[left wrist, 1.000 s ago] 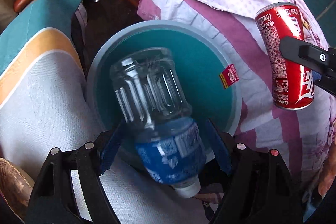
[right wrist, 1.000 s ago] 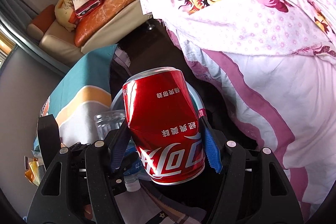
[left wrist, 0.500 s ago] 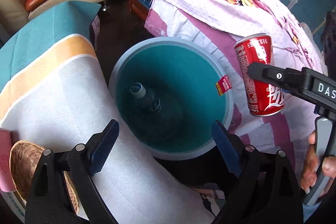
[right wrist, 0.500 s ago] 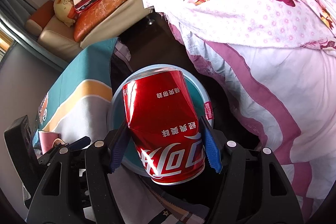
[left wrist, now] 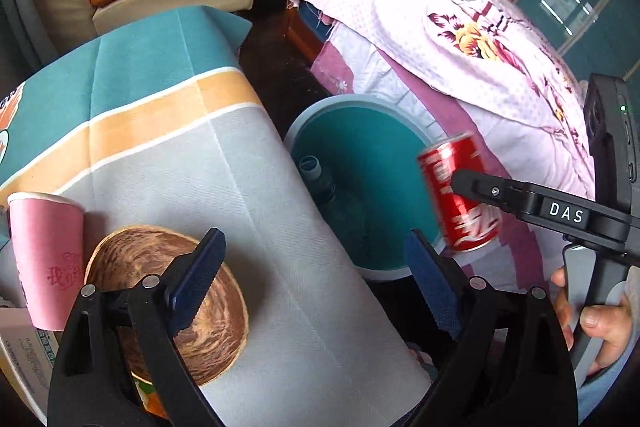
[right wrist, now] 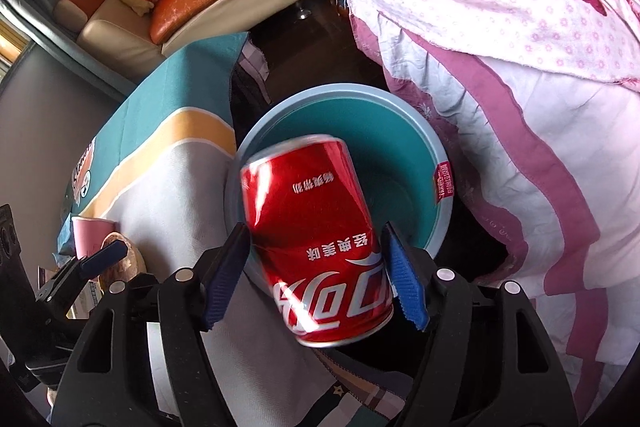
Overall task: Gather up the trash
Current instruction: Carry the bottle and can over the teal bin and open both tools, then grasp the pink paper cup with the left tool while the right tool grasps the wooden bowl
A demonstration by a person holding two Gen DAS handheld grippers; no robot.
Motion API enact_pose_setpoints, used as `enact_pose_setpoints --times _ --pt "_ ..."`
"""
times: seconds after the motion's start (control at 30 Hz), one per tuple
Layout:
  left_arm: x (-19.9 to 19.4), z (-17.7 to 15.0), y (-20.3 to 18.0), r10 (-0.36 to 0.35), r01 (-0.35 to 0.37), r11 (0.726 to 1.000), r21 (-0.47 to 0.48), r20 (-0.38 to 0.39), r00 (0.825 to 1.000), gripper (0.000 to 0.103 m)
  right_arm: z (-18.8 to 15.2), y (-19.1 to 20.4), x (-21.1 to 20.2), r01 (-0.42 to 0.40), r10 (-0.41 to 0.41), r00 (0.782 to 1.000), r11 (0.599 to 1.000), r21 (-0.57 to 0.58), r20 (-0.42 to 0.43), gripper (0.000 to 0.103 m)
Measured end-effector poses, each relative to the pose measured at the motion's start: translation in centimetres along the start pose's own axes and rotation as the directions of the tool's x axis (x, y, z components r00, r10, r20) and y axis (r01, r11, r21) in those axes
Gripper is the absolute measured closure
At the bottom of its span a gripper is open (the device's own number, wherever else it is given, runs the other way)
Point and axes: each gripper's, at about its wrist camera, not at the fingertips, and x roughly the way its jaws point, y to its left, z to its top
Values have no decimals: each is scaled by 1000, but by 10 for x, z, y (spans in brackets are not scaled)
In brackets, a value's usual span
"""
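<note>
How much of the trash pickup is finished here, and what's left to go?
Done: a plastic bottle already lies inside the teal bin, and the left gripper is open with nothing in it. In hand: the red can sits blurred between the right gripper's spread fingers above the bin, apparently just being let go. Possibly left: the pink paper cup on the table.

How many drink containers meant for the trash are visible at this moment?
2. A red can sits between the right gripper's fingers above the bin; a plastic bottle lies inside the bin. More may be hidden.
</note>
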Motion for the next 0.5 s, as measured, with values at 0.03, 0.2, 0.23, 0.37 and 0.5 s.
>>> enact_pose_setpoints --times 0.03,0.2,0.23,0.37,0.5 --pt "-3 -1 3 0 0 1000 -5 4 1000 12 -1 4 -2 1 -1 1000 1000 -6 2 31" --pt "-23 -6 21 6 -5 1000 -30 34 999 12 -4 24 -11 4 -4 1000 1000 -30 8 31" --pt "-27 -7 26 10 -9 999 -36 40 999 12 -5 29 -12 4 -3 1000 999 -35 6 31" --pt "-43 -14 47 29 -25 998 -64 60 998 12 -11 50 -11 -3 2 1000 998 -62 -8 31" --pt "-57 -18 74 51 -43 993 -106 77 996 12 -20 78 -2 -18 14 999 995 -100 -36 31"
